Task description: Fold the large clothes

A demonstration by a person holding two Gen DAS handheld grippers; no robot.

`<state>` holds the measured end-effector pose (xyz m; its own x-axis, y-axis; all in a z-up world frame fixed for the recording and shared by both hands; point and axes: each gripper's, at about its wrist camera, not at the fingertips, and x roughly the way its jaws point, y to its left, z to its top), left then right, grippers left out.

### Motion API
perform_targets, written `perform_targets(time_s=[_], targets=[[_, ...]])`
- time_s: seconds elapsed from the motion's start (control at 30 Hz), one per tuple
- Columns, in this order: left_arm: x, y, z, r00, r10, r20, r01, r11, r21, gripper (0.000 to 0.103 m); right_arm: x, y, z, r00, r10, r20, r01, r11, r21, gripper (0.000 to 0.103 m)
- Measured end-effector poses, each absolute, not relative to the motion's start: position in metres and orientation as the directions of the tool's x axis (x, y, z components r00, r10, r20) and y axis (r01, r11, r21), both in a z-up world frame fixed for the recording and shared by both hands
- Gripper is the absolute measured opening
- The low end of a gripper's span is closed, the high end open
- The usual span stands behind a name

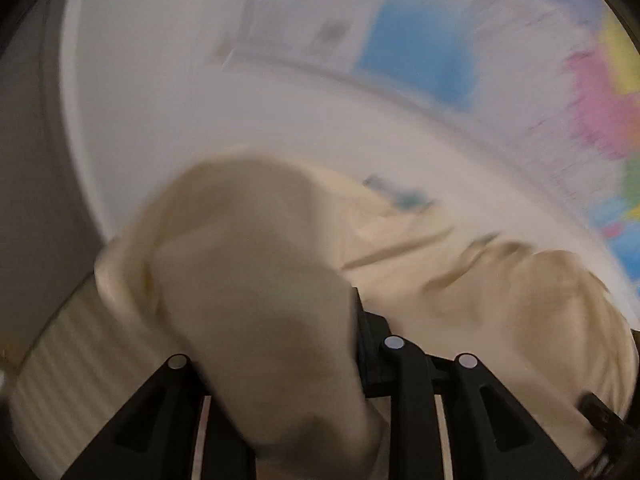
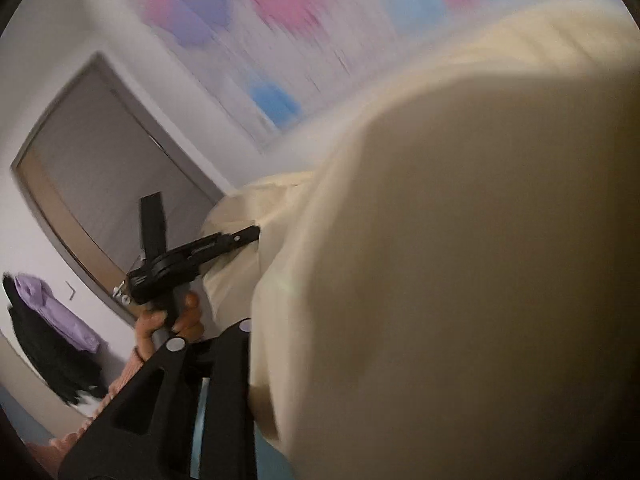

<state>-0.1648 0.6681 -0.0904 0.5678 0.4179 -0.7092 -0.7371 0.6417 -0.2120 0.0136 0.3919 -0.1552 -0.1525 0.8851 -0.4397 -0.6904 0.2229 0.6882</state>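
Note:
A large cream garment (image 1: pixel 500 300) lies bunched on a white surface (image 1: pixel 280 120), its ribbed hem (image 1: pixel 60 360) at the lower left. In the left wrist view a fold of it bulges up between the jaws of my left gripper (image 1: pixel 276 304), hiding the left finger and lying against the right finger (image 1: pixel 356 312). The right wrist view shows the left gripper (image 2: pixel 248 235), held by a hand (image 2: pixel 168 320), with its tips pinched into the cloth edge. The garment (image 2: pixel 480 240) billows over my right gripper (image 2: pixel 320 300) and hides its fingertips. Both views are blurred.
A colourful poster (image 1: pixel 420 48) hangs on the wall behind; it also shows at the top of the right wrist view (image 2: pixel 280 0). A grey door (image 2: pixel 100 160) stands at the left, with purple and black clothes (image 2: pixel 52 320) hanging beside it. A pink sleeve (image 2: pixel 120 380) is low left.

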Motion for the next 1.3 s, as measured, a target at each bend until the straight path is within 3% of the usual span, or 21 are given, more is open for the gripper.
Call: perform_targets(time_s=[0.1, 0.17, 0.33, 0.4, 0.43, 0.5, 0.53, 0.6, 0.7, 0.77, 0.83, 0.9, 0.93, 1.0, 1.13, 1.3], targets=[[-0.18, 0.676, -0.099, 0.603, 0.38, -0.702, -0.726, 0.626, -0.285, 0.038, 0.008, 0.373, -0.148, -0.173, 0.874, -0.454, -0.694, 0.219, 0.686, 0.057], [-0.182, 0.679, -0.096, 0.615, 0.365, -0.699, -0.717, 0.627, -0.303, 0.04, 0.007, 0.347, -0.133, -0.194, 0.864, -0.465, -0.713, 0.202, 0.672, 0.077], [-0.193, 0.678, -0.098, 0.627, 0.309, -0.715, -0.692, 0.642, -0.33, 0.064, 0.027, 0.281, -0.128, -0.122, 0.869, -0.48, -0.686, 0.276, 0.673, 0.083], [-0.194, 0.677, -0.101, 0.642, 0.277, -0.715, -0.67, 0.655, -0.348, 0.069, 0.058, 0.26, -0.133, -0.108, 0.884, -0.454, -0.61, 0.302, 0.733, 0.082], [-0.193, 0.677, -0.102, 0.641, 0.27, -0.719, -0.67, 0.654, -0.351, 0.069, 0.068, 0.266, -0.139, -0.104, 0.89, -0.444, -0.569, 0.313, 0.76, 0.076], [-0.187, 0.679, -0.101, 0.633, 0.281, -0.721, -0.674, 0.659, -0.334, 0.058, 0.077, 0.269, -0.142, -0.111, 0.889, -0.444, -0.572, 0.308, 0.76, 0.042], [-0.184, 0.68, -0.099, 0.624, 0.297, -0.723, -0.685, 0.654, -0.322, 0.054, 0.082, 0.271, -0.138, -0.126, 0.892, -0.435, -0.596, 0.283, 0.751, 0.018], [-0.175, 0.687, -0.091, 0.595, 0.338, -0.729, -0.715, 0.636, -0.289, 0.036, 0.077, 0.28, -0.119, -0.109, 0.892, -0.439, -0.656, 0.267, 0.706, 0.014], [-0.173, 0.707, -0.079, 0.602, 0.352, -0.717, -0.731, 0.605, -0.317, 0.026, 0.041, 0.311, -0.098, -0.142, 0.905, -0.4, -0.715, 0.186, 0.674, 0.012], [-0.172, 0.716, -0.08, 0.595, 0.359, -0.719, -0.743, 0.586, -0.323, 0.027, 0.033, 0.325, -0.11, -0.178, 0.861, -0.477, -0.734, 0.206, 0.647, 0.012], [-0.171, 0.722, -0.09, 0.566, 0.361, -0.741, -0.763, 0.571, -0.304, 0.034, 0.032, 0.323, -0.126, -0.197, 0.818, -0.54, -0.722, 0.252, 0.645, 0.012], [-0.166, 0.719, -0.097, 0.535, 0.376, -0.757, -0.773, 0.579, -0.259, 0.046, 0.036, 0.317, -0.134, -0.207, 0.816, -0.54, -0.697, 0.264, 0.666, 0.016], [-0.167, 0.714, -0.098, 0.517, 0.399, -0.757, -0.781, 0.582, -0.226, 0.047, 0.039, 0.315, -0.132, -0.199, 0.822, -0.534, -0.69, 0.269, 0.672, 0.023], [-0.17, 0.707, -0.094, 0.505, 0.424, -0.752, -0.785, 0.588, -0.196, 0.057, 0.04, 0.324, -0.114, -0.191, 0.822, -0.536, -0.701, 0.267, 0.661, 0.025], [-0.178, 0.693, -0.08, 0.496, 0.444, -0.747, -0.781, 0.604, -0.16, 0.071, 0.033, 0.308, -0.101, -0.146, 0.801, -0.58, -0.75, 0.293, 0.593, 0.039], [-0.199, 0.663, -0.074, 0.481, 0.495, -0.723, -0.765, 0.64, -0.071, 0.079, 0.025, 0.283, -0.109, -0.118, 0.792, -0.599, -0.804, 0.278, 0.525, 0.044]])
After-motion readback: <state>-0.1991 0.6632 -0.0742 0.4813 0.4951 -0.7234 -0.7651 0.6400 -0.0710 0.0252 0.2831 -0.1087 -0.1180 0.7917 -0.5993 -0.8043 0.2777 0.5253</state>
